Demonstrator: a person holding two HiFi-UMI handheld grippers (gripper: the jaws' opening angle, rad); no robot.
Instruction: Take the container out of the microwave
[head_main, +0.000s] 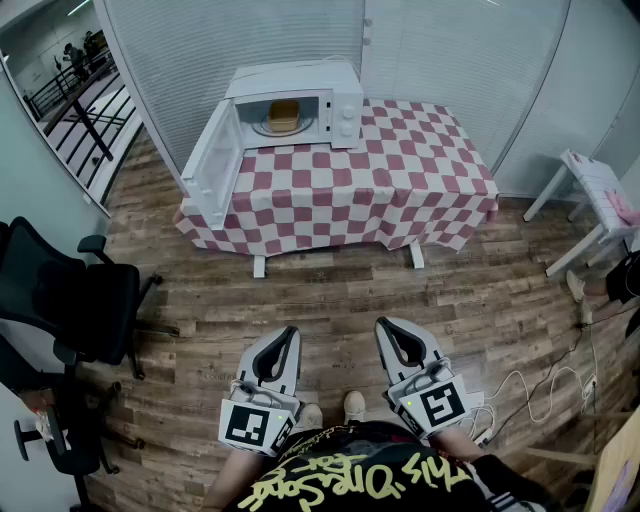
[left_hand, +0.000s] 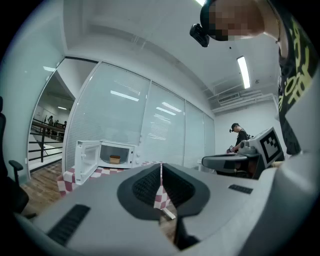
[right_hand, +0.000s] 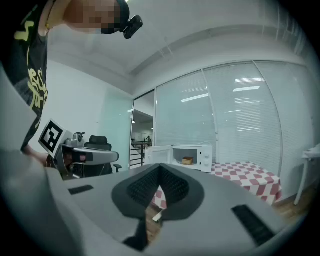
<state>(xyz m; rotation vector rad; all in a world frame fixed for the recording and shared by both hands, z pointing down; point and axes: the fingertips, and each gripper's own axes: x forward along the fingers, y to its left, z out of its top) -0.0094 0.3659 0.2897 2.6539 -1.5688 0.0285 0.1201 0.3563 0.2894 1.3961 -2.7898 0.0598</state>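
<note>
**Both tongs clenched, container inside the microwave**

I held both tongs low in front of me over the wood floor (head_main: 330, 290), well apart from the worktop (head_main: 420, 200). The left tongs (head_main: 285, 335) were clenched on nothing; in the left gripper view their dark pads met along a thin line. The right tongs (head_main: 388, 328) were clenched and empty in the same way, as the right gripper view showed. Both pointed level toward the worktop, which wore a red-and-white checked cloth.

The white microwave (head_main: 300, 100) stood at the worktop's far left corner. Its door (head_main: 213, 165) was swung wide to the left, out past the worktop's edge. The container (head_main: 284, 116), small and tan, sat inside the cavity on the round plate, and neither pair of tongs was anywhere near it.

A black chair (head_main: 70, 300) stood on the floor to my left. A white stool (head_main: 600, 185) stood off to the right of the worktop. A white cable (head_main: 520, 385) lay looped on the floor near my right side. In the left gripper view I could see another person (left_hand: 241, 135) standing far off to the right.
</note>
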